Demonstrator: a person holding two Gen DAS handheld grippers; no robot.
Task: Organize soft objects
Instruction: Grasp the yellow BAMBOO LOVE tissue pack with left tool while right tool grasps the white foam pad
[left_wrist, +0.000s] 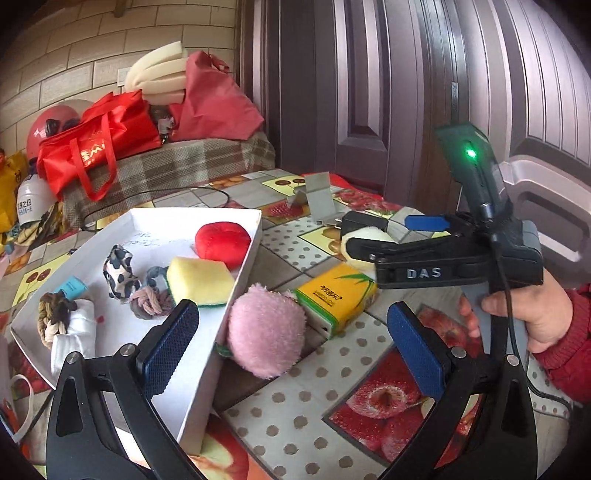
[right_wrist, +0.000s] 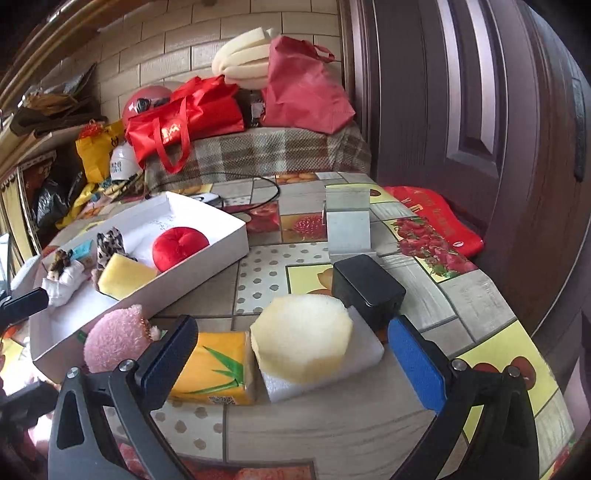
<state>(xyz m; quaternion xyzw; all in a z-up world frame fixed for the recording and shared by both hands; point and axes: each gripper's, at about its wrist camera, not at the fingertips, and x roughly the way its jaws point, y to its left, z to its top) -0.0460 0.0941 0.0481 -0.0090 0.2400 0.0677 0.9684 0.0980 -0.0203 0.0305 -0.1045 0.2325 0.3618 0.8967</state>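
A white box (left_wrist: 242, 273) (right_wrist: 207, 264) holds a red plush (left_wrist: 222, 239) (right_wrist: 180, 246), a yellow sponge (left_wrist: 199, 275) (right_wrist: 123, 275), a cow-print scrunchie (left_wrist: 118, 271) and other soft items. A pink plush ball (left_wrist: 266, 330) (right_wrist: 116, 338) leans on its near wall, between the open fingers of my left gripper (left_wrist: 291, 339). My right gripper (right_wrist: 295, 354) (left_wrist: 391, 236) is open around a pale round sponge (right_wrist: 301, 336) (left_wrist: 349, 245) lying on a white foam pad (right_wrist: 354, 360). A yellow tissue pack (left_wrist: 334, 297) (right_wrist: 216, 369) lies beside it.
A black box (right_wrist: 365, 288) and a grey metal stand (right_wrist: 349, 225) (left_wrist: 317, 197) sit behind the sponge. A black cable (right_wrist: 258, 192) runs over the fruit-print tablecloth (left_wrist: 306, 413). Red bags (left_wrist: 96, 144) crowd a plaid bench behind. A dark door (right_wrist: 461, 110) is right.
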